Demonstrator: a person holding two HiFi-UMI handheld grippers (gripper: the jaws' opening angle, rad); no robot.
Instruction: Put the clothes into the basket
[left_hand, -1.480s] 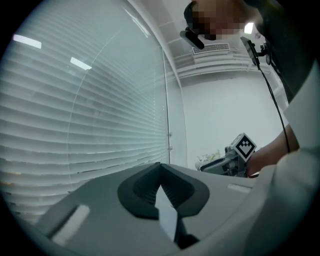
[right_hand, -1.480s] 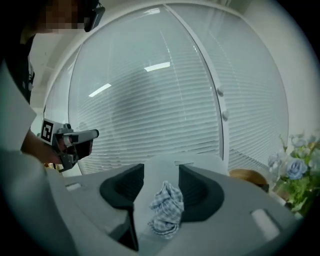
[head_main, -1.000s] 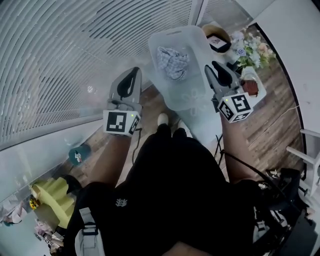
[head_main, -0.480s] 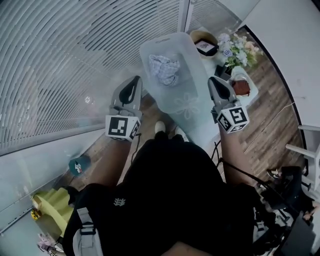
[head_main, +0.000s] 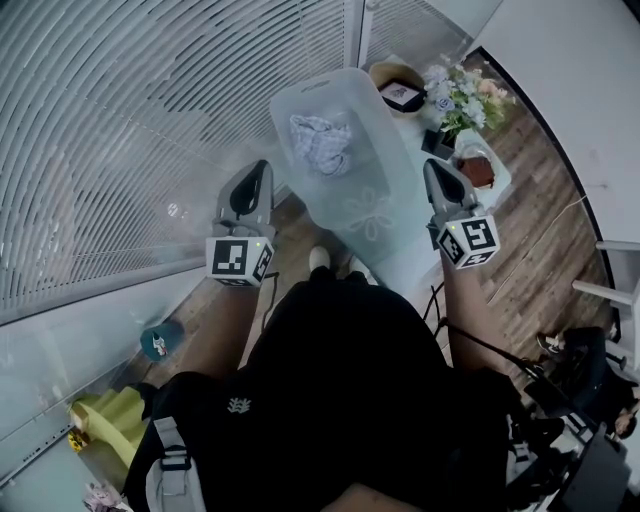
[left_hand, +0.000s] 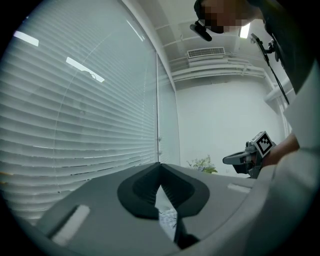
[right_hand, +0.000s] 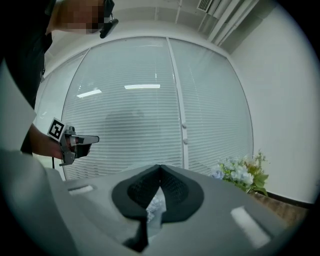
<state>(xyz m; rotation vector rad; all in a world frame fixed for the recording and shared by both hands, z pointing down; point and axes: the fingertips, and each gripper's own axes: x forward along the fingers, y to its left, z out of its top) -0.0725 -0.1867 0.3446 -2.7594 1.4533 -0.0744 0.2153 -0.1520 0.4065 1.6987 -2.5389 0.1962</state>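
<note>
Black top (head_main: 340, 380) (small white emblem (head_main: 238, 405)); grey left gripper (head_main: 262, 168), right gripper (head_main: 433, 166), black-white marker cubes (head_main: 240, 260).

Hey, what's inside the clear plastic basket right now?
One crumpled, pale patterned garment lies toward the far end of the basket; the rest of its floor looks bare. Anything beneath the garment is covered, so I cannot tell.

- Basket (head_main: 385, 165): frosted, see-through white, with a faint flower outline.
- Clothes (head_main: 320, 143): pale blue-and-white check.
- Left gripper (head_main: 262, 166) and right gripper (head_main: 432, 166): grey, with black-and-white marker cubes.
- Flowers (head_main: 455, 92): white, pink and pale blue.
- Floor (head_main: 540, 250): brown wood planks.
</note>
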